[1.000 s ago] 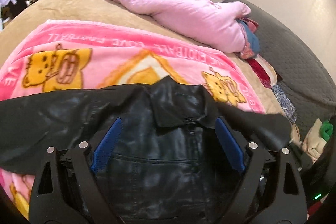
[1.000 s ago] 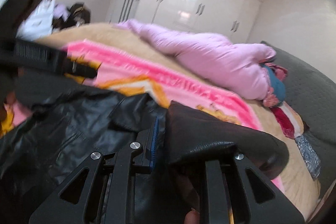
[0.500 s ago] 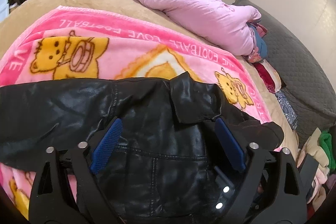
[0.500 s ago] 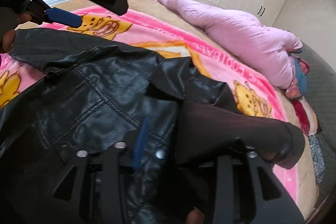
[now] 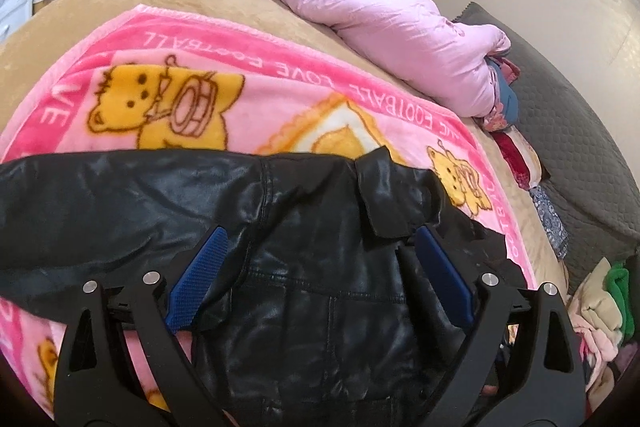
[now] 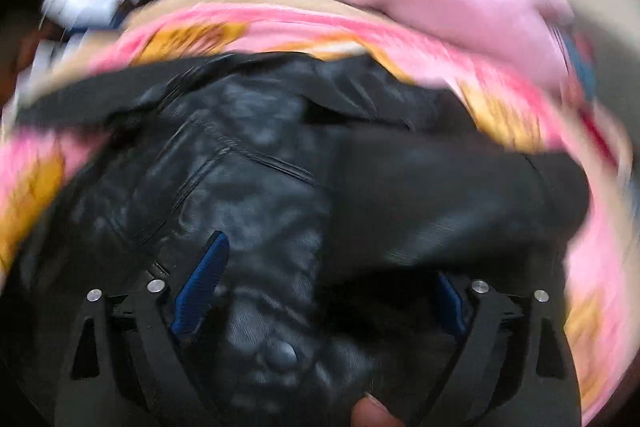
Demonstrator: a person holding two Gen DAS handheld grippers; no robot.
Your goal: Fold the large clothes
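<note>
pink blanket (image 5: 280, 95) border lettering, white caps, upside down in the left wrist view, far edge reads "LOVE FOOTBALL" repeated, left edge shows only "VE", right edge letters too distorted to read, right wrist view blurred, nothing legible

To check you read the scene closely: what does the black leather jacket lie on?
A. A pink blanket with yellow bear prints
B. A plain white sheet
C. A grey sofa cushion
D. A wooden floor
A: the black leather jacket is spread over the pink blanket printed with yellow bears.
</note>
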